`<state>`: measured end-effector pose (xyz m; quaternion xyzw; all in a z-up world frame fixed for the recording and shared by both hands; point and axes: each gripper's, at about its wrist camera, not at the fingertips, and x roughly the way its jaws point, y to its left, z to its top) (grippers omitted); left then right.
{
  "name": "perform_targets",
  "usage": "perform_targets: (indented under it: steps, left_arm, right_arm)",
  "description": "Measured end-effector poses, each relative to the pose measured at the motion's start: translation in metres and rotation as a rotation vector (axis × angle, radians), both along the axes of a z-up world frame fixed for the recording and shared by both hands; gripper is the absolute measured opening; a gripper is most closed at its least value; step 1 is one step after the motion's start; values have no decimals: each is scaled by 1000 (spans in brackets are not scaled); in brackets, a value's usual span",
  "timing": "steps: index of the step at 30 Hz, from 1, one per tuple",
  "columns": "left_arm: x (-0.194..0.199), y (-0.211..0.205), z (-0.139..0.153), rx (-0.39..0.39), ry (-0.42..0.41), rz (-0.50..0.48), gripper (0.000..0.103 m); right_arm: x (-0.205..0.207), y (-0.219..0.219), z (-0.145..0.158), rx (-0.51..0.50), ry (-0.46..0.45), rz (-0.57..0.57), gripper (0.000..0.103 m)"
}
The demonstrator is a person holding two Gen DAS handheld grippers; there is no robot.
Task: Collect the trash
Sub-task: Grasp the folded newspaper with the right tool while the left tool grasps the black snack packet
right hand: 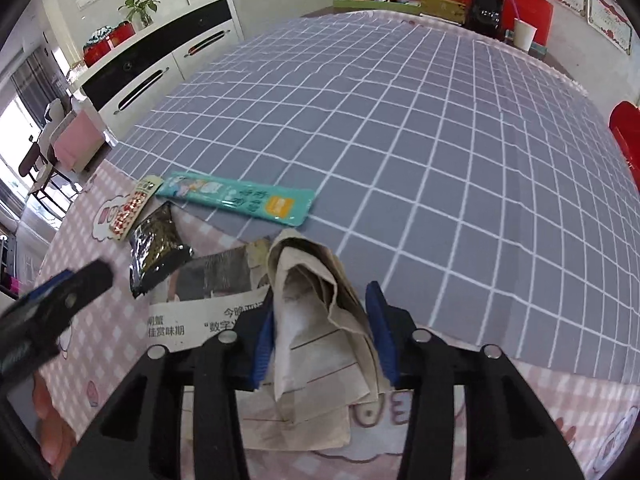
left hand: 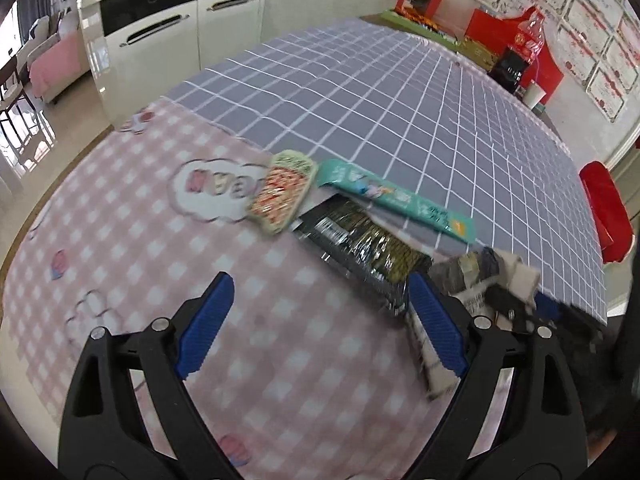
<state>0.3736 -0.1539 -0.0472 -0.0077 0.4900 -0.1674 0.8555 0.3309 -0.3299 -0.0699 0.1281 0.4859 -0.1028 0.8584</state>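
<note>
A crumpled newspaper (right hand: 320, 320) is clamped between the right gripper's (right hand: 324, 328) blue fingers (right hand: 264, 340), low over the bench (right hand: 440, 160). The left gripper's (left hand: 320, 320) fingers (left hand: 208, 320) are spread wide, nothing between them. Just beyond, a dark wrapper (left hand: 360, 248), a red-patterned wrapper (left hand: 282, 192) and a teal sachet (left hand: 400, 200) are laid close together.
</note>
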Motion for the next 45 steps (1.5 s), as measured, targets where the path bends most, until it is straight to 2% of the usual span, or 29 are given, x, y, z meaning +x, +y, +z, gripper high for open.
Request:
perform_targets:
  steps: [6, 8, 10, 11, 14, 16, 23, 29, 35, 37, 45]
  left_arm:
    - [30, -41, -22, 91, 79, 29, 87]
    - [33, -47, -26, 102, 94, 21, 84]
    - [30, -52, -23, 106, 77, -21, 51]
    - [27, -55, -22, 115, 72, -40, 49]
    - [22, -54, -18, 118, 46, -73, 29]
    - [19, -51, -17, 125, 44, -76, 22]
    - [-8, -24, -10, 163, -14, -77, 18]
    - [-30, 11, 1, 144, -58, -60, 18]
    - [-53, 53, 17, 110, -99, -14, 14]
    - [-59, 68, 21, 103, -109, 6, 9]
    - [-76, 122, 27, 56, -132, 48, 9]
  right_arm:
    - [-6, -7, 2, 11, 17, 23, 43]
    - [-8, -8, 2, 9, 24, 18, 43]
    - [-16, -14, 5, 8, 22, 16, 43]
    - [-25, -22, 7, 7, 23, 14, 43]
    - [-36, -36, 15, 15, 10, -14, 42]
    - [-42, -43, 20, 15, 0, -23, 42]
    - [-67, -56, 44, -9, -45, -57, 42]
    - [-85, -36, 63, -33, -85, -33, 42]
    - [-91, 10, 74, -43, -109, 25, 42]
    - [-91, 29, 75, -49, -113, 54, 42]
    - [-92, 77, 78, -40, -127, 126, 42]
